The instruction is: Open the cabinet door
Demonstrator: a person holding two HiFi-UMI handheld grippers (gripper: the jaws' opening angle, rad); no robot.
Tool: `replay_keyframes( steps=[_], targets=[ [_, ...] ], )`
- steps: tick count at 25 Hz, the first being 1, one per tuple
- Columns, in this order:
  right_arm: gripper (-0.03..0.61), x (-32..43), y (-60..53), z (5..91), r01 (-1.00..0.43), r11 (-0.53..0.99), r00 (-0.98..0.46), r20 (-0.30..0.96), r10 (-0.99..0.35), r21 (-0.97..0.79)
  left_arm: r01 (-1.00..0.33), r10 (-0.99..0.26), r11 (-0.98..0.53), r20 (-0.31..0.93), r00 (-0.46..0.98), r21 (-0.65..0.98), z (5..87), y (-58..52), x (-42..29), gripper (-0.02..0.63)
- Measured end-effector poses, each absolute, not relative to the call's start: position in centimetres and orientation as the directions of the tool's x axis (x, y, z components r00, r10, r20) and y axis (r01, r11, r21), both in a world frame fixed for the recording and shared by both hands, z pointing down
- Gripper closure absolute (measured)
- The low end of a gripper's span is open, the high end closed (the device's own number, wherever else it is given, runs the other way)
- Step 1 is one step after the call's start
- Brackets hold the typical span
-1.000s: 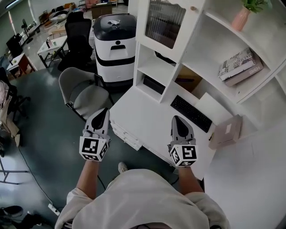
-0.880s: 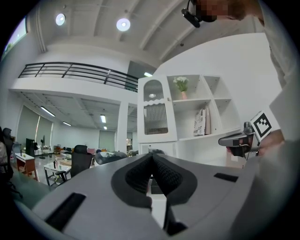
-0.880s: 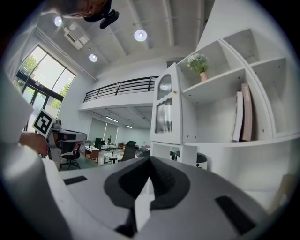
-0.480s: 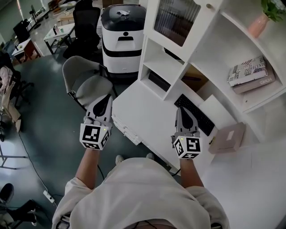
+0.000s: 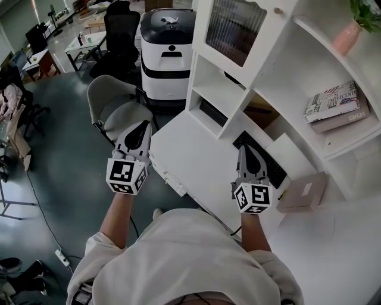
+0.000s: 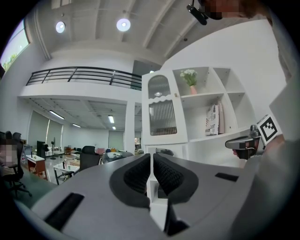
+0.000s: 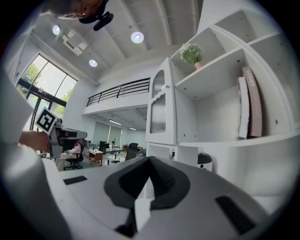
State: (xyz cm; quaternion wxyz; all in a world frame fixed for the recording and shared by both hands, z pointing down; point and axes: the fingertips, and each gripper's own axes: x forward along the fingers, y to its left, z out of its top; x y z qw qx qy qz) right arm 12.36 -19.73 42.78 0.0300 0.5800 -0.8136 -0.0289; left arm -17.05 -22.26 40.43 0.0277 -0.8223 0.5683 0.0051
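Cabinet door [image 5: 235, 30] sits shut at 12 o'clock above the desk [image 5: 190, 152], with the left gripper [image 5: 144, 125] at its 7 and the right gripper [image 5: 243, 149] at its 6, both well short, fingers pressed together and empty, so it looks like approach stage: next, spread one and pinch the knob [image 5: 277, 10].

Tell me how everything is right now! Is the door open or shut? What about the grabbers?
White cabinet door with ribbed glass pane: shut.
Left gripper: jaws together, empty.
Right gripper: jaws together, empty.
Pink vase with green plant: upright on its shelf.
Printed books: standing upright on a shelf.
Grey office chair: nobody sitting on it.
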Motion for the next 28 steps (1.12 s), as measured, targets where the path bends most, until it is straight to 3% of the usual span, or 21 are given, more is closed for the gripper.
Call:
replay_keyframes(
  steps=[8,14,28],
  targets=[
    [0.575,13.3,-20.1,43.1,-0.945,0.319,-0.319,0.017,-0.948,0.067,-0.929,-0.929,-0.366,-0.035,0.367,-0.049,39.4,-22.9,-16.4,0.49],
    [0.575,13.7,-20.4,43.2,-0.948,0.313,-0.312,0.019,-0.95,0.064,-0.93,-0.929,-0.366,-0.037,0.367,-0.039,38.8,-23.6,-16.4,0.348],
    [0.575,14.7,-20.9,43.4,-0.956,0.29,-0.289,0.015,-0.957,0.053,-0.917,-0.917,-0.389,-0.062,0.395,-0.09,35.2,-26.4,-15.9,0.341]
  ],
)
